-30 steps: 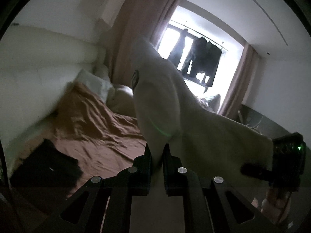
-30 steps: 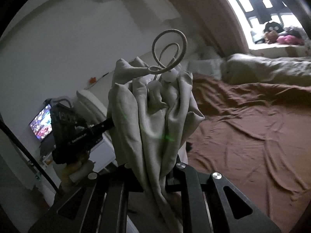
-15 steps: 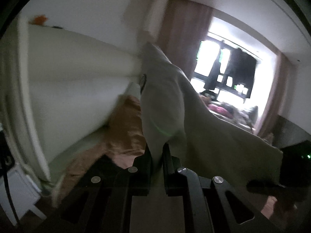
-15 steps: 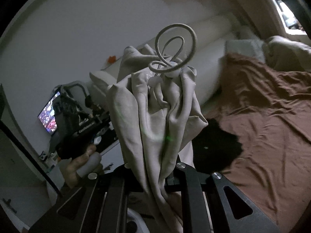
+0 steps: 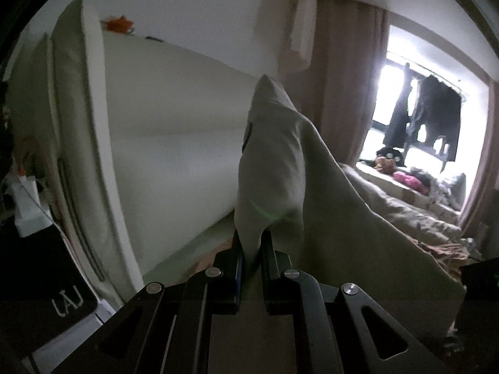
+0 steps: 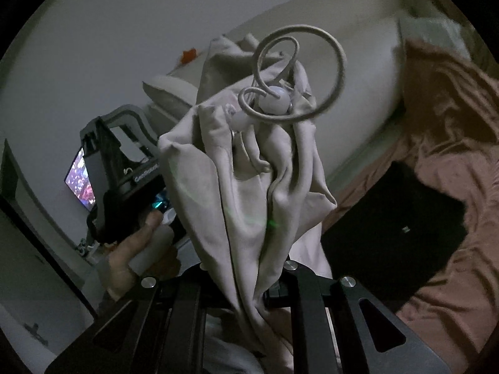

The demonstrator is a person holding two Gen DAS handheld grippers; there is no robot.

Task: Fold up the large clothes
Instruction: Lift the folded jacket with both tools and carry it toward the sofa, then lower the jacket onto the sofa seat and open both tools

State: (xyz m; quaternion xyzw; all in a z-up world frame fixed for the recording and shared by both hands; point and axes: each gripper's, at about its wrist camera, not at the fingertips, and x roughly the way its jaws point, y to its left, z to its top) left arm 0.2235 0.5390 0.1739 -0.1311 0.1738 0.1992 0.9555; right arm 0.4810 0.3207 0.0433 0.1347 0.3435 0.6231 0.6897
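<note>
Well, both claws are clamped on the same pale garment (image 5: 280, 168), held up in the air above the bed with the brown sheet (image 6: 443, 143). The left gripper (image 5: 252, 246) pinches a peaked corner, the cloth sloping away to the right. The right gripper (image 6: 246, 277) squeezes a bunched wad, its curled drawstring (image 6: 299, 71) looping on top. A black garment (image 6: 393, 218) lies on the sheet, near the white headboard (image 5: 174, 143).
</note>
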